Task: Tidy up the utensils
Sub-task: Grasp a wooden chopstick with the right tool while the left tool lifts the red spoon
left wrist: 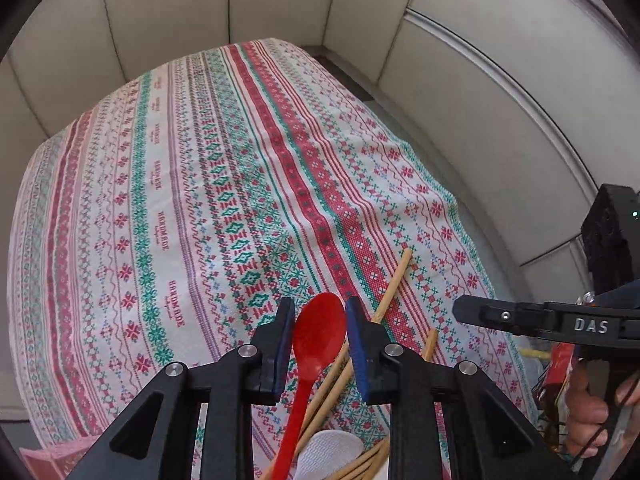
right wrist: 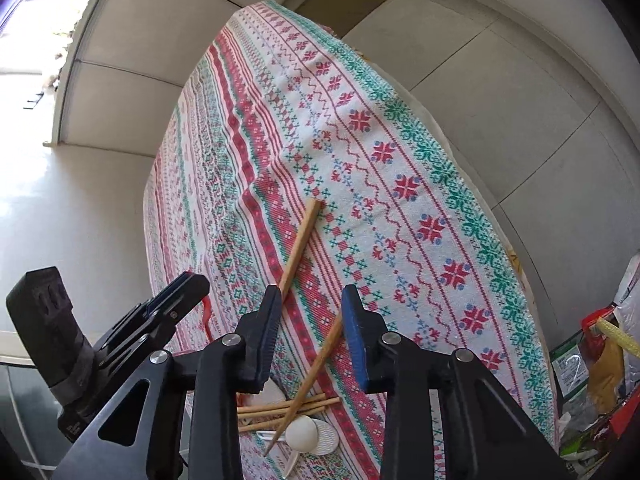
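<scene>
In the left wrist view my left gripper [left wrist: 318, 312] stands open around the bowl of a red plastic spoon [left wrist: 316, 344]; I cannot tell whether the pads touch it. Several wooden chopsticks [left wrist: 390, 284] lie crossed under and beside it, with a white spoon [left wrist: 328, 454] at the bottom edge. In the right wrist view my right gripper [right wrist: 310, 304] is open and empty above a chopstick [right wrist: 320, 356]. Another chopstick [right wrist: 300, 246] lies further out. A pile of chopsticks [right wrist: 280, 408] and white spoons [right wrist: 302, 432] lies below.
A red, green and white patterned tablecloth [left wrist: 180, 200] covers the table, also seen in the right wrist view [right wrist: 380, 160]. The right gripper body [left wrist: 560, 320] is at the right; the left gripper body [right wrist: 120, 340] at the left. Bags and packets [right wrist: 600, 360] stand beyond the table's right edge.
</scene>
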The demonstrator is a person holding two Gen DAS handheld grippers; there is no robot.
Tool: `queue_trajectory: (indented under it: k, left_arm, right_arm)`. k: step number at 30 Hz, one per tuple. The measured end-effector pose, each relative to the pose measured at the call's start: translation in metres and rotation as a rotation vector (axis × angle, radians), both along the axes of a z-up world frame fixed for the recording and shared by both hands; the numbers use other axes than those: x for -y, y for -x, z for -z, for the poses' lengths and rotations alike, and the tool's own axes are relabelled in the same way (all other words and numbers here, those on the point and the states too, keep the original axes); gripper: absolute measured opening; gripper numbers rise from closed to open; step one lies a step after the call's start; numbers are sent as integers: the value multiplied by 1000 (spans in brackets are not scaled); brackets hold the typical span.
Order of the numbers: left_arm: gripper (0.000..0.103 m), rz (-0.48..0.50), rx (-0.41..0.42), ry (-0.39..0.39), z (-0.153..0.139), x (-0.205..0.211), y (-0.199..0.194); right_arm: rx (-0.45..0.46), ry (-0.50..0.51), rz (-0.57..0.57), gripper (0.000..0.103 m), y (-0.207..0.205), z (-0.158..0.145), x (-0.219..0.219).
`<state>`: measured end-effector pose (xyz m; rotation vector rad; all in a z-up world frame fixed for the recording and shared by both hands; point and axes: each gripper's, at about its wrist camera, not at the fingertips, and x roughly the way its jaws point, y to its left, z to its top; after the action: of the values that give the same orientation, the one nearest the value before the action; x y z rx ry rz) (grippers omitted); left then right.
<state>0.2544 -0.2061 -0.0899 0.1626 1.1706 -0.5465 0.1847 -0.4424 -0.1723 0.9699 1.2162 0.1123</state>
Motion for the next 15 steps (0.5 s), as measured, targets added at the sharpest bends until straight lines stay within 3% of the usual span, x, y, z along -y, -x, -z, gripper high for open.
queue_trajectory:
  k: [8, 13, 15]
  left_arm:
    - [25, -101, 134, 73, -38, -45, 32]
    - [25, -146, 183, 89, -52, -72, 48]
    - [25, -168, 193, 103, -56, -82, 54]
  right_arm:
    - [-22, -26, 15, 22, -32, 14, -16]
    - [-80, 47, 14, 18, -52, 29, -32]
    - [-71, 65, 14, 11, -57, 28, -39]
